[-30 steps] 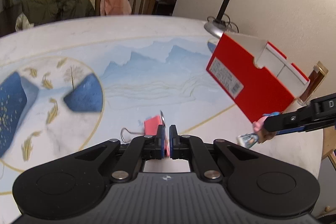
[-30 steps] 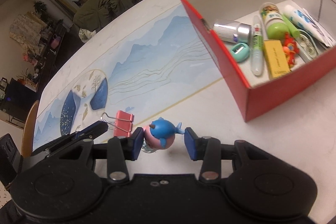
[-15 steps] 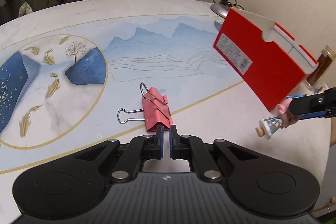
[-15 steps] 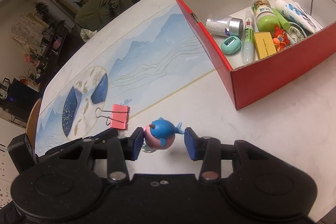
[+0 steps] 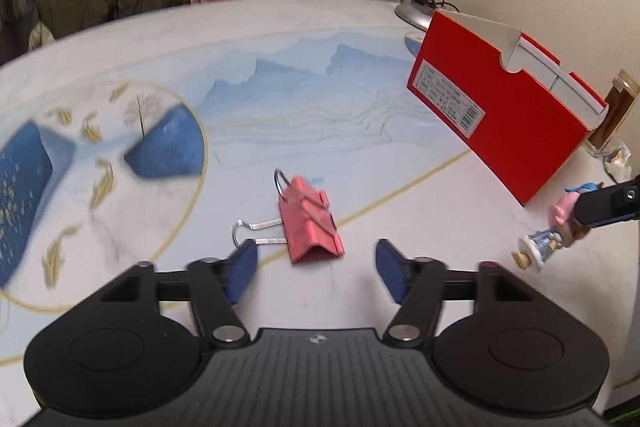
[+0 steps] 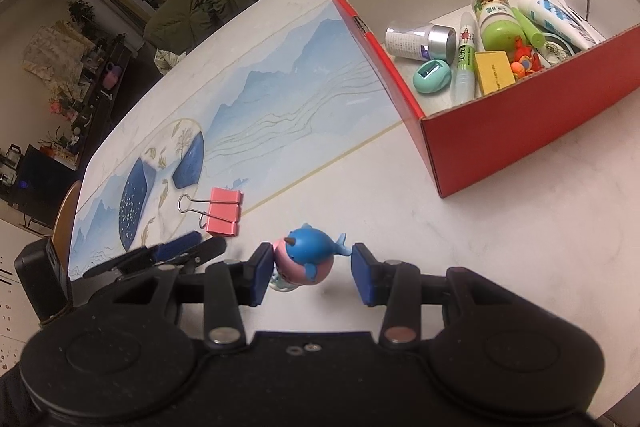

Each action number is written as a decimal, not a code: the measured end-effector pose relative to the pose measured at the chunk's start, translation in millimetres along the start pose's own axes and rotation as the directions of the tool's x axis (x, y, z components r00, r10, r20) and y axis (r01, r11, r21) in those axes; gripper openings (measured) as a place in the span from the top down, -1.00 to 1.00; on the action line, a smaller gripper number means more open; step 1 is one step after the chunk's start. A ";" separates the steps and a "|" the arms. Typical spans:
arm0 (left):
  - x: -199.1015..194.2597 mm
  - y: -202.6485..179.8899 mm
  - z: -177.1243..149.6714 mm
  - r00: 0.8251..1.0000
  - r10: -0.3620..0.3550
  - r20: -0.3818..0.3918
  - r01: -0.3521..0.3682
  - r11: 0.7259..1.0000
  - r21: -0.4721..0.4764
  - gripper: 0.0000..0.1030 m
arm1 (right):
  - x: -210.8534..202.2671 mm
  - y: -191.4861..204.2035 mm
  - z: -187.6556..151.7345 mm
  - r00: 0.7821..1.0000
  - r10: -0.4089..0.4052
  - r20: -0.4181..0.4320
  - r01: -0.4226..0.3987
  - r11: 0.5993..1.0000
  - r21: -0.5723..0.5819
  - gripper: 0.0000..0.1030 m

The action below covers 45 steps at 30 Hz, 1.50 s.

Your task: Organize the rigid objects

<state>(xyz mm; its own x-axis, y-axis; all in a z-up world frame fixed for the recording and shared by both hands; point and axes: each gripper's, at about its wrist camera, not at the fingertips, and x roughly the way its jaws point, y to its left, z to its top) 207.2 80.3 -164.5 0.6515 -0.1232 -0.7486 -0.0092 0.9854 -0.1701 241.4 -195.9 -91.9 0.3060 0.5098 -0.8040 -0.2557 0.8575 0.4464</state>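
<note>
**Toy held, clip next**

On the table (image 5: pixel 360 39), a red box (image 6: pixel 520 147) holds sorted items. Right gripper (image 6: pixel 313 269) grasps a whale toy (image 6: pixel 308 259). Left gripper (image 5: pixel 316 267), fingers just spread and empty, likely must close on the pink binder clip (image 5: pixel 310 227) ahead.

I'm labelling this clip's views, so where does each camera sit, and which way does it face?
Left wrist: on the left gripper, angled down at the binder clip; its open blue pads show.
Right wrist: on the right gripper, angled down over the whale figurine it holds, toward the red box.
Shared: clip, box, figurine, table, each other's fingers.
</note>
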 end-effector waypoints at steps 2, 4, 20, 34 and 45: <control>4.3 -2.7 2.0 1.000 -0.017 -0.010 0.017 1.000 0.019 -0.28 | -0.9 -1.6 -0.6 1.000 -0.001 0.000 0.001 1.000 0.001 0.20; 8.7 -8.1 1.6 1.000 -0.017 -0.020 0.018 0.999 0.043 -0.28 | -1.8 -4.2 -1.1 1.000 0.000 0.000 0.000 1.000 0.005 0.20; 14.0 -39.8 5.2 0.996 -0.077 -0.044 0.084 0.982 0.171 -0.28 | -8.2 -24.1 -0.5 1.000 -0.001 0.009 0.000 0.999 0.039 0.20; 36.7 -16.4 20.1 0.996 -0.065 -0.063 0.082 0.937 0.340 -0.28 | -6.2 -28.6 -6.2 0.999 -0.029 -0.015 0.030 0.999 0.042 0.20; 42.9 -17.8 22.3 0.995 -0.088 -0.053 0.101 0.923 0.370 -0.26 | -6.2 -28.2 -7.1 0.999 -0.035 -0.015 0.035 0.999 0.040 0.20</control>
<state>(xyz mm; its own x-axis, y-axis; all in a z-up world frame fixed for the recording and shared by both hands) 252.2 60.1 -179.3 0.6087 -0.2150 -0.7637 0.3381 0.9411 0.0045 240.3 -223.8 -102.3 0.3007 0.4786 -0.8249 -0.2077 0.8771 0.4332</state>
